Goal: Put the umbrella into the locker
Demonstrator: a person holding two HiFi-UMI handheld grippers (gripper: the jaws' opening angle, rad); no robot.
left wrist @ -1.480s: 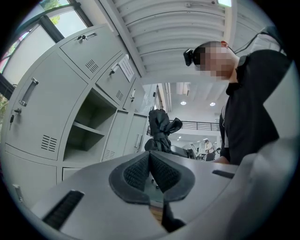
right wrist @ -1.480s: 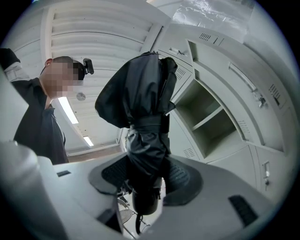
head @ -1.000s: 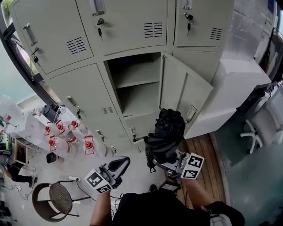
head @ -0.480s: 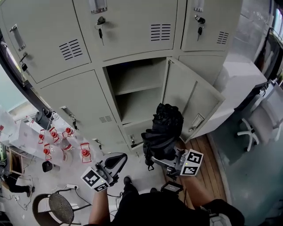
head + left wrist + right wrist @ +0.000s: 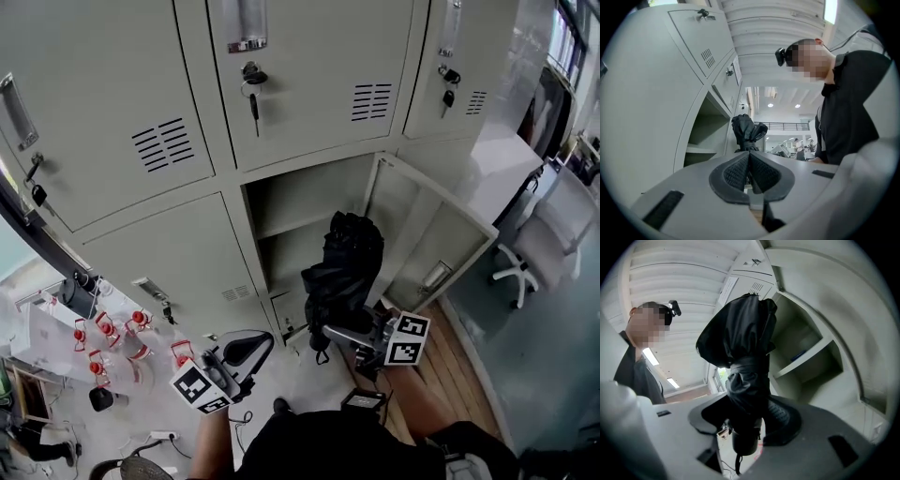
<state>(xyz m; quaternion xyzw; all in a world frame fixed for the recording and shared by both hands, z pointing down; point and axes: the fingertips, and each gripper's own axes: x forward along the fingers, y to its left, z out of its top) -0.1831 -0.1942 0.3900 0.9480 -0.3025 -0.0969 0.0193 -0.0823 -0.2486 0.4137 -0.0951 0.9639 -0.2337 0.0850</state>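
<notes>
The person wears a black top and a small black camera on the head. The left tongs and right tongs have pale grey shells with dark ribbed pads. Each bears a white cube with black square markers.

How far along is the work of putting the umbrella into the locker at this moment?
Done: the locker door stands open, and the right gripper is shut on the folded black umbrella. In hand: the umbrella is held upright before the open compartment. Left: place it inside and release.
</notes>
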